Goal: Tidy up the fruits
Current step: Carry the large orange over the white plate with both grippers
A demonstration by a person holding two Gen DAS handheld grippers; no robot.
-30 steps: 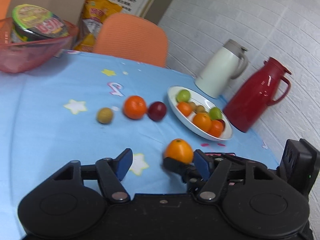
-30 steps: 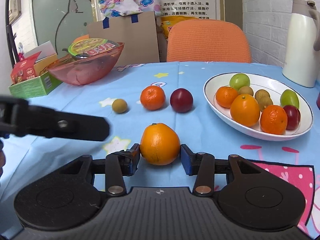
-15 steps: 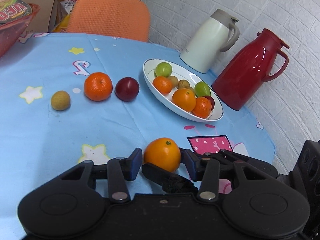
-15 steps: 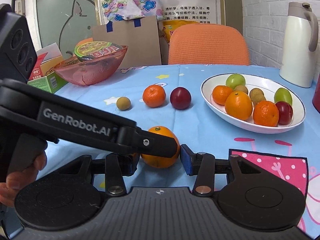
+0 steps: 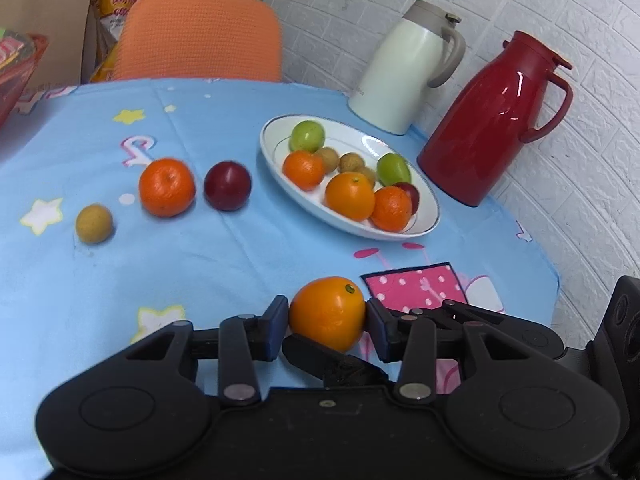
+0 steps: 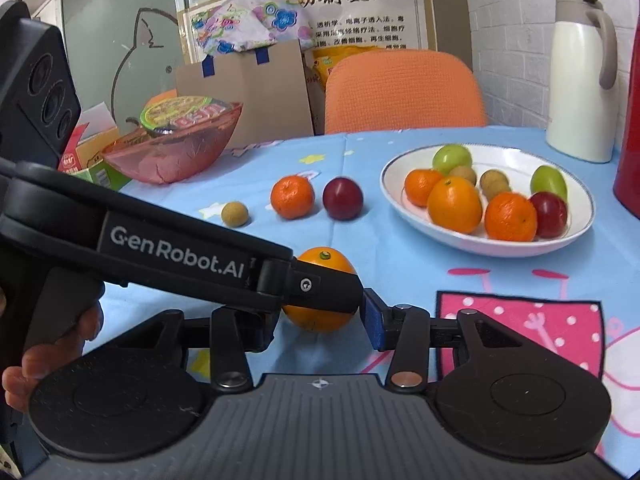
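Orange sits on worktop between both claws: right claw clenched on it, left claw spread, not gripping.

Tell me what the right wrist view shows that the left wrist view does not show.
Only the right wrist view: a person's hand, the floral bag and the whiteboard drawing. Only the left wrist view: the red jug's handle and lid. Both: the near orange, the plate of fruit, the loose longan, mandarin and plum, the white jug, the orange chair.
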